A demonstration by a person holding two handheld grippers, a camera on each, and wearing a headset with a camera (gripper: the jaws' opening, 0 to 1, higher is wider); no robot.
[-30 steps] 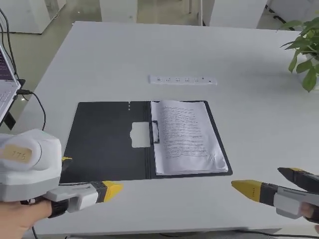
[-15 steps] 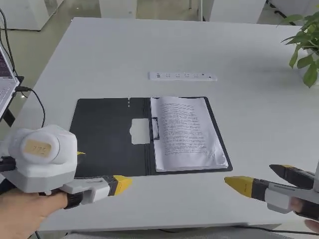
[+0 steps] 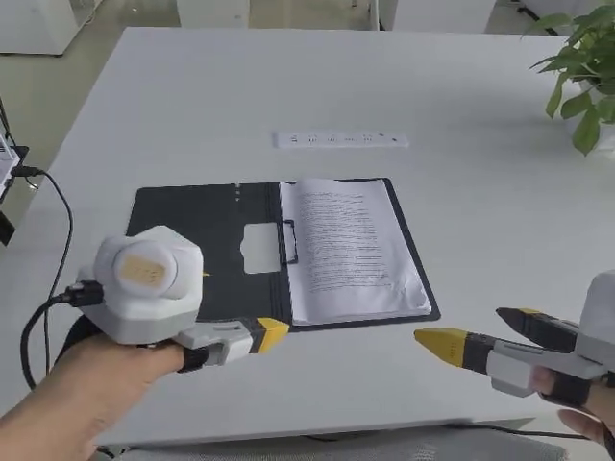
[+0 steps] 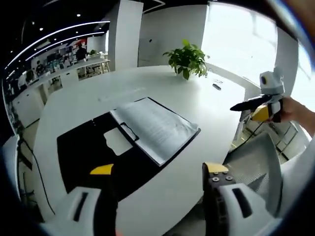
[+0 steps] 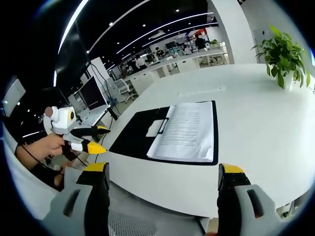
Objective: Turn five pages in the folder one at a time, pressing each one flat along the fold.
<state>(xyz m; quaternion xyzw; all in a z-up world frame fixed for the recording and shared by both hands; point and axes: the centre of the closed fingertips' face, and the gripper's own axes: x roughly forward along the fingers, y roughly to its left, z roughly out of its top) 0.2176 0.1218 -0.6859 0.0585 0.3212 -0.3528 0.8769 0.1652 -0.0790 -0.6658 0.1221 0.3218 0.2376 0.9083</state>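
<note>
Black folder lying open and flat at centre of white tabletop, printed page stack clipped on its right half, left claw and right claw both spread wide, empty, near its front edge, not touching it

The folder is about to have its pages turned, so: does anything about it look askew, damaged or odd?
Nothing stands out. The folder lies open and flat on the table, the paper stack sitting squarely on its right half in the head view.
</note>
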